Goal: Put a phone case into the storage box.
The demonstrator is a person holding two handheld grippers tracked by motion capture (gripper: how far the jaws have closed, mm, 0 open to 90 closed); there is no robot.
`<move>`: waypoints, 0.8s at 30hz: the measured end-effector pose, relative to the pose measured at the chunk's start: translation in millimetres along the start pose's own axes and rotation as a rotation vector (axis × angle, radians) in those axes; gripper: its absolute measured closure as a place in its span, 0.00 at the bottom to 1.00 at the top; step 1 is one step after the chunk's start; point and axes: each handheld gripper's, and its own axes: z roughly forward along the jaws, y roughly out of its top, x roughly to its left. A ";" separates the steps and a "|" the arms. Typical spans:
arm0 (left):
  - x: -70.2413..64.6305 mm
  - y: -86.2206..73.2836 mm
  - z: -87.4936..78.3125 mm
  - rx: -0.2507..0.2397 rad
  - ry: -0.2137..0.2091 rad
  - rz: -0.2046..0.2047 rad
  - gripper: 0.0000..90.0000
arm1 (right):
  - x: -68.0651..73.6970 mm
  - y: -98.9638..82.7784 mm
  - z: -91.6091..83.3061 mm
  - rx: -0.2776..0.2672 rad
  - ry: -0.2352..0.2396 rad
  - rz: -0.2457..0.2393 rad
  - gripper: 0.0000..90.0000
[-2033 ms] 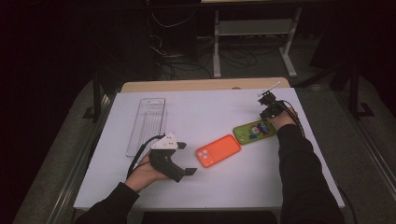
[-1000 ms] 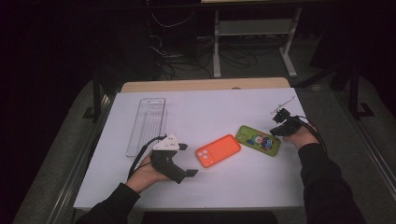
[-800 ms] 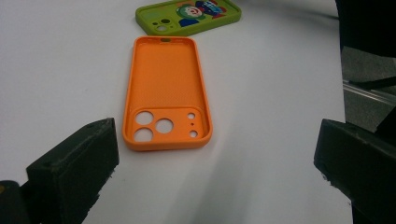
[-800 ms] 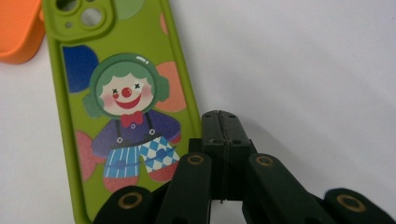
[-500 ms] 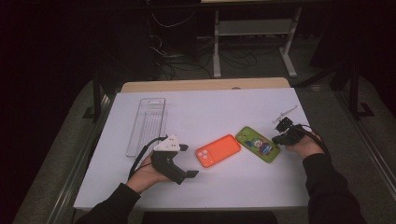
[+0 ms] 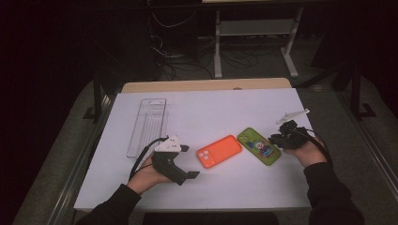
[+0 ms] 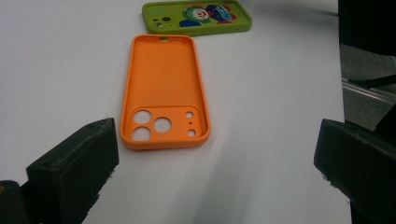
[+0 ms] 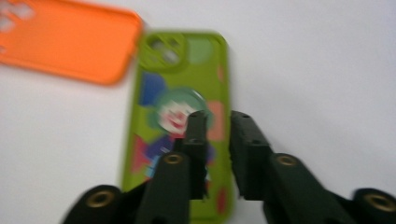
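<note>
At the table's right edge, the right gripper [image 6: 278,138] hovers beside the green cartoon-printed phone case [image 6: 258,146], its jaws just parting to a narrow gap, nothing between them. Farther left, the left gripper [image 6: 184,161] rests wide open, empty, facing the orange silicone phone case [image 7: 163,93].

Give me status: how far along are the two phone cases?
Done: the green cartoon phone case lies flat beside the orange phone case, corners close. In hand: the right gripper sits at the green case's end; its jaws have just been opening a little and nothing is between them. The left gripper rests open, facing the orange case. Left, probably: the orange case and the clear tray, both untouched.
</note>
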 end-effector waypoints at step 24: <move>3.0 -0.5 -1.1 0.015 -0.003 0.007 0.00 | 81.6 -27.7 3.4 -0.197 0.167 -0.010 0.05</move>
